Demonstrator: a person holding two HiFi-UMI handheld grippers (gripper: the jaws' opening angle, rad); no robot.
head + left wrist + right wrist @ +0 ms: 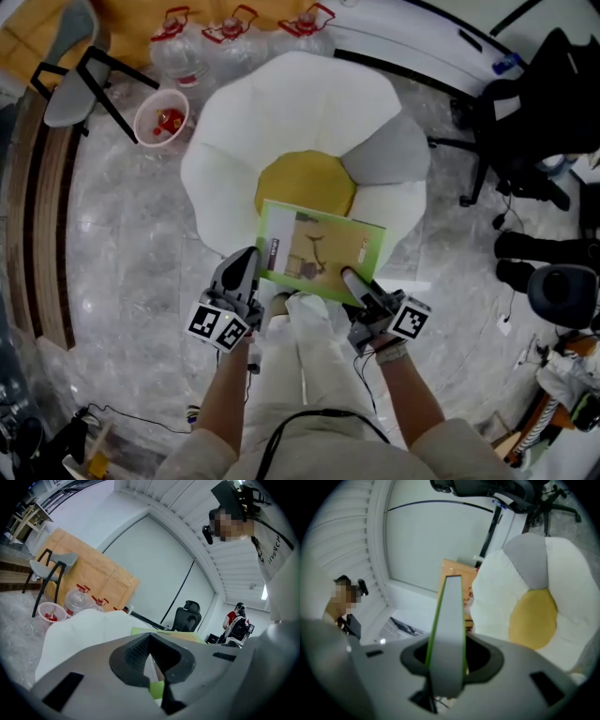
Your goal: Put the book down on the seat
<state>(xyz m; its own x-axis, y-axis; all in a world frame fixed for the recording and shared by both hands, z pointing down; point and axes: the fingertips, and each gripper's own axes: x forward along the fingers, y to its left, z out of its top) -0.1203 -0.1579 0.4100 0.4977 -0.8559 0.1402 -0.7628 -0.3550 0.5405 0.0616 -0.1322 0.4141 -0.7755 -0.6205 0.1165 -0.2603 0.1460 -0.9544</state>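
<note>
The book [323,246] is held flat, cover up, over the near edge of the seat [281,103], a flower-shaped cushion with white petals. The book's far edge overlaps the seat's yellow centre [305,183], and its near edge hangs out past the seat towards the person's legs [314,347]. Whether the book's underside touches the seat cannot be told.

The left gripper [246,267] holds the book's near left corner, just off the seat's near rim. In the left gripper view its jaws pinch the thin green edge of the book. The right gripper [356,283] holds the near right corner, also at the seat's near side. In the right gripper view its jaws are clamped on the book, which runs edge-on away from the camera, with the seat beside it.

One grey petal [389,150] lies on the seat's right side. Beyond the seat's far edge stand three clear bottles [230,33] with red handles. At the seat's far left a small pale basket [161,117] with something red in it sits on the glossy floor [122,253]. Further left of the seat is a grey chair [70,80] on black legs. Well to the seat's right is a black office chair [530,103].
</note>
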